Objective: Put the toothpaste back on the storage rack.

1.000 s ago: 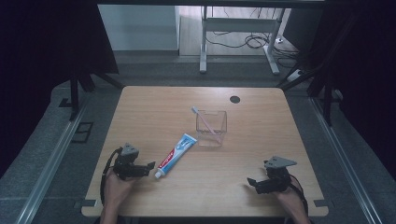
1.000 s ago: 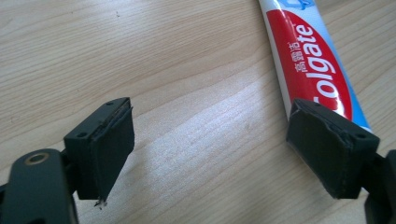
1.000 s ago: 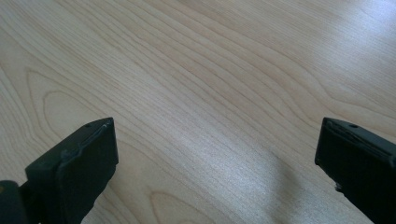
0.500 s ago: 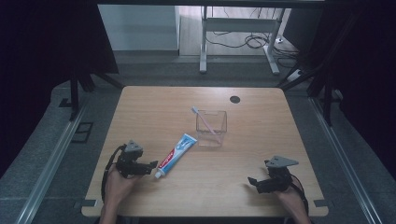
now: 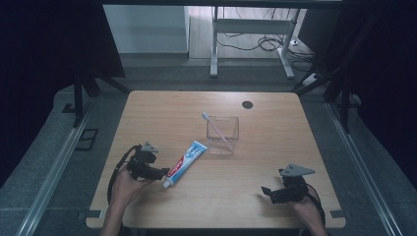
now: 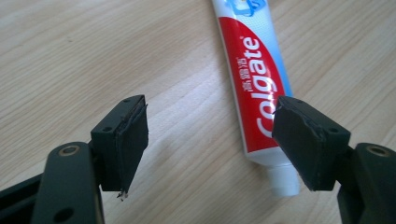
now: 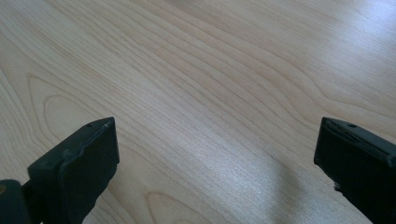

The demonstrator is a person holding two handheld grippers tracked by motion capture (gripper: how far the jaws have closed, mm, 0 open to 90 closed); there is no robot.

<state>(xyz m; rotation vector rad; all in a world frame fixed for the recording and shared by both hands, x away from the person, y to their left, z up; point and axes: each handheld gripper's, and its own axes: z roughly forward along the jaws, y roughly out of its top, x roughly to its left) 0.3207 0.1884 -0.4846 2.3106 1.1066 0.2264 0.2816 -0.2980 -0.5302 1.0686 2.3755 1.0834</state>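
A red, white and blue toothpaste tube lies slantwise on the wooden table, cap end toward the person. My left gripper hovers at that cap end. In the left gripper view the tube runs up from the white cap, which lies just inside the right-hand jaw. The left gripper has just been closing its jaws, but they stand apart and neither pad touches the tube. My right gripper rests near the front right, and the right gripper is open over bare wood.
A clear square container stands mid-table behind the tube, with a toothbrush leaning in it. A round dark cable hole sits near the far edge. Dark curtains and metal rails flank the table.
The left hand has moved a little up and toward the toothpaste tube, bringing its jaws to the cap end. The right hand has stayed put.
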